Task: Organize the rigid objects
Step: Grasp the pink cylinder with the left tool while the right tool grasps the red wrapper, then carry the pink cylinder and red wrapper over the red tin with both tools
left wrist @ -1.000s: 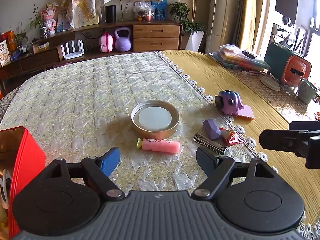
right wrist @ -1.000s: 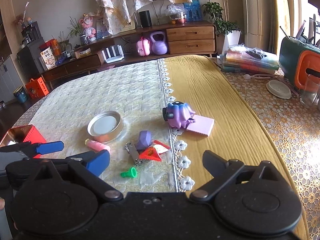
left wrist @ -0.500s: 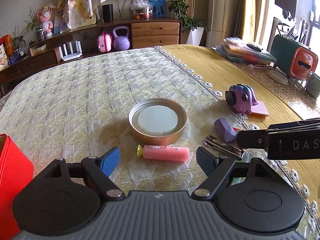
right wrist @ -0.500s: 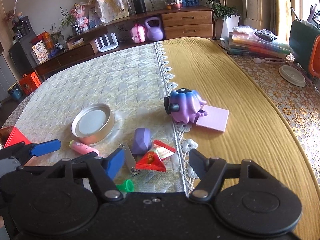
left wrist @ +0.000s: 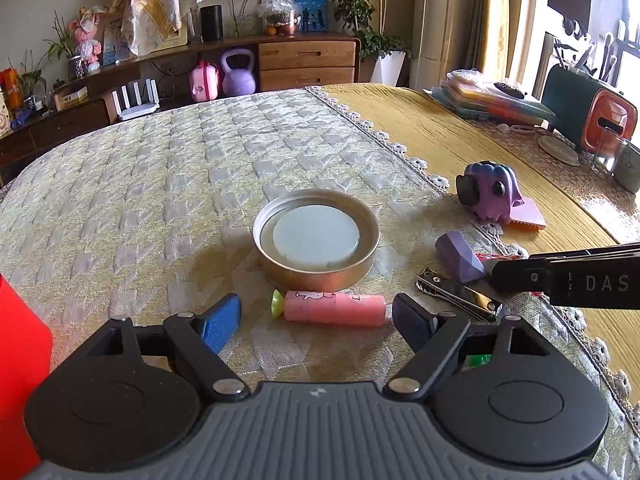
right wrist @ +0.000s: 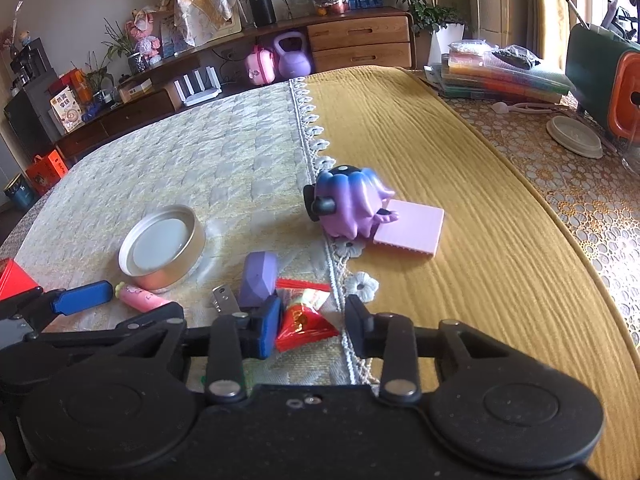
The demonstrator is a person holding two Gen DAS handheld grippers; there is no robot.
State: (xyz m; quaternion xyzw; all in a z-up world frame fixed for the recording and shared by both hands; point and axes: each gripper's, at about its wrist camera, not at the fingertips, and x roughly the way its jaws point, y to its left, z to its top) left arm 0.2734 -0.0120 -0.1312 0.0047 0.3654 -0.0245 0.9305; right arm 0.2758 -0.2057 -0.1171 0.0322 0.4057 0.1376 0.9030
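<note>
My left gripper (left wrist: pixel 316 318) is open, its fingers on either side of a pink tube (left wrist: pixel 334 307) that lies in front of a round metal lid (left wrist: pixel 316 236). My right gripper (right wrist: pixel 312 326) is open, half closed around a red snack packet (right wrist: pixel 302 320) between its pads. A purple faceted block (right wrist: pixel 258 278) and a nail clipper (left wrist: pixel 458 294) lie beside it. A purple toy (right wrist: pixel 352 210) rests on a pink notepad (right wrist: pixel 410 228). A small green piece (left wrist: pixel 478 360) shows behind my left finger. The right gripper's finger (left wrist: pixel 568 278) shows in the left wrist view.
A red box (left wrist: pixel 20 364) stands at the left edge. The table has a quilted cloth (left wrist: pixel 180 184) and a yellow cloth (right wrist: pixel 460 200). Stacked folders (right wrist: pixel 500 76), a green-orange case (right wrist: pixel 604 76) and a white lid (right wrist: pixel 576 136) are at the far right.
Both grippers moved forward and down. The left now straddles the pink tube. The right gripper's jaws narrowed around the red packet.
</note>
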